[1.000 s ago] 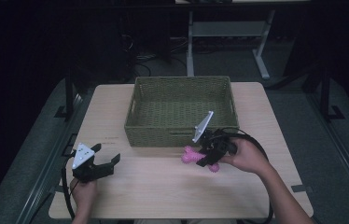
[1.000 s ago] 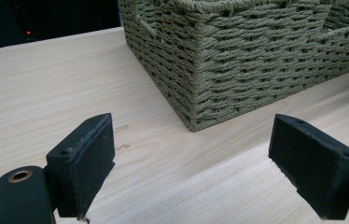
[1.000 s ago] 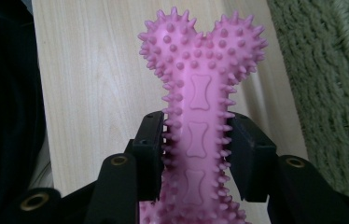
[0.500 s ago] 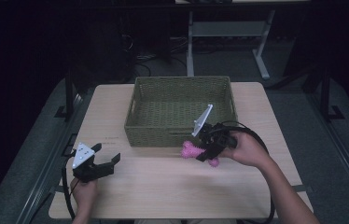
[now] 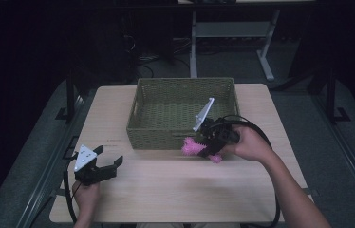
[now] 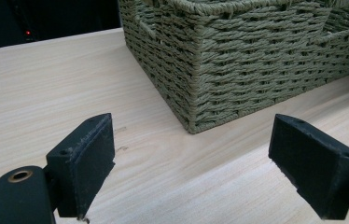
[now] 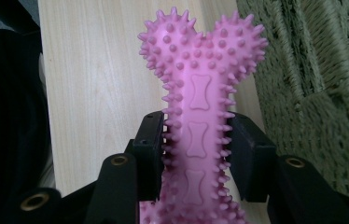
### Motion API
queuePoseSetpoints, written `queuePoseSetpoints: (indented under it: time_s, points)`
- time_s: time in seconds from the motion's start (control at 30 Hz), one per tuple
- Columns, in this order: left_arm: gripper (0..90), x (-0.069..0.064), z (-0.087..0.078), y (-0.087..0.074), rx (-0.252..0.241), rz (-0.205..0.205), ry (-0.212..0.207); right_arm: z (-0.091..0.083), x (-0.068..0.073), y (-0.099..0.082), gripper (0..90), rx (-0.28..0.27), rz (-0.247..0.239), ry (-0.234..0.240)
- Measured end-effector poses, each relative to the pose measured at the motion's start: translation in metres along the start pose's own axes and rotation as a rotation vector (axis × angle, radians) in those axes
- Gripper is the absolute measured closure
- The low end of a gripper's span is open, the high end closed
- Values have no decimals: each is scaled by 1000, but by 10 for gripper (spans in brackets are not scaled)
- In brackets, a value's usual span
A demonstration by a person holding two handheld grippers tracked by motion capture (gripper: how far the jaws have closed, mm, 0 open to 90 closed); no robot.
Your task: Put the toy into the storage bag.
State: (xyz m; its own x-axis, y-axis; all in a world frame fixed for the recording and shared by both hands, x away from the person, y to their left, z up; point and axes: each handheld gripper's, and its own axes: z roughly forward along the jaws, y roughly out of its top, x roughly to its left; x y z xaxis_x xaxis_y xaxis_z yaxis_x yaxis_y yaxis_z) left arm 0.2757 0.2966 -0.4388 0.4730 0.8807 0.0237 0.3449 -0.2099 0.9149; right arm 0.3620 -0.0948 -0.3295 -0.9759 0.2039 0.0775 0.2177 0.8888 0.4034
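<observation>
Right gripper (image 7: 196, 154) clamped on pink spiked bone chew toy (image 7: 200, 93), jaws pinching its shaft mid-length, knobbed end sticking out past the tips. Toy is off the table (image 5: 166, 190), hard against the near wall of the woven basket (image 5: 185, 137) just beyond. Clear the rim fully before releasing. Left gripper (image 5: 107, 164) open, idle, well apart.

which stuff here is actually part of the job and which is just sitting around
Part of the job:
- pink spiky bone toy, clamped in the right gripper
- green woven basket, right beside the toy

Just there:
- left gripper, open and idle over the table
- metal desk frame behind the table
</observation>
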Motion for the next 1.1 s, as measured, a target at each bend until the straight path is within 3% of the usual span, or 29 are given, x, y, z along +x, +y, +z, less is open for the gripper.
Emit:
queuePoseSetpoints:
  time_s: [0.63, 1.1]
  points:
    - [139, 1, 0, 0, 1, -2, 4, -11, -15, 8, 583, -13, 6, 2]
    - [138, 0, -1, 0, -1, -3, 6, -13, -23, 24, 583, -1, -9, -2]
